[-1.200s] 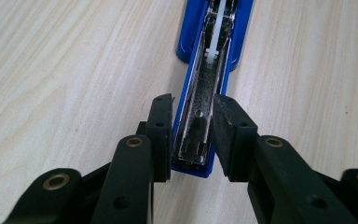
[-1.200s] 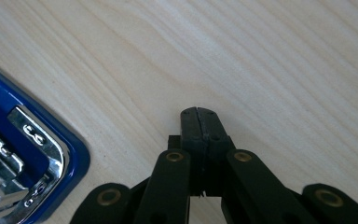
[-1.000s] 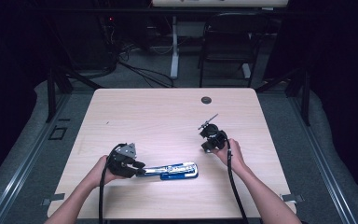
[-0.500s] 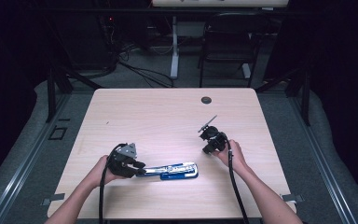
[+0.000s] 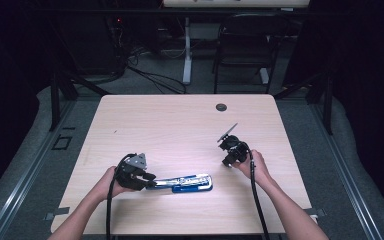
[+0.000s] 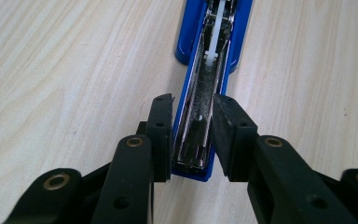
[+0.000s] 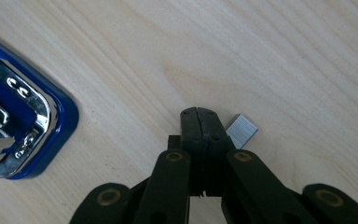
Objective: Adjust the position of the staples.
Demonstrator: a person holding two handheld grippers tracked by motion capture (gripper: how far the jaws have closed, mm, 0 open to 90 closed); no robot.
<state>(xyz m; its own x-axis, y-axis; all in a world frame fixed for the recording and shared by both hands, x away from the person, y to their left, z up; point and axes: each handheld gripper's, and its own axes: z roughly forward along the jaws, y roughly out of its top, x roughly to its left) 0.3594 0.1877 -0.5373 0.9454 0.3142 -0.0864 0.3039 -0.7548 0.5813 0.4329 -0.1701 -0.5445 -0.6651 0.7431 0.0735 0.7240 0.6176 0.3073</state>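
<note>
Left gripper: fingers pinch the open blue stapler; hold steady.
Right gripper: fingers pressed together beside staple strip; spread first.

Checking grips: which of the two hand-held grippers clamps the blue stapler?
The left hand-held gripper: its pads press the open blue stapler; the right is shut empty.

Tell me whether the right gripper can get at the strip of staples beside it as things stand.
Probably yes. The staple strip lies on bare table right beside the right gripper, with nothing between them. But its fingers are shut together, so they must open first and shift sideways over the strip.
</note>
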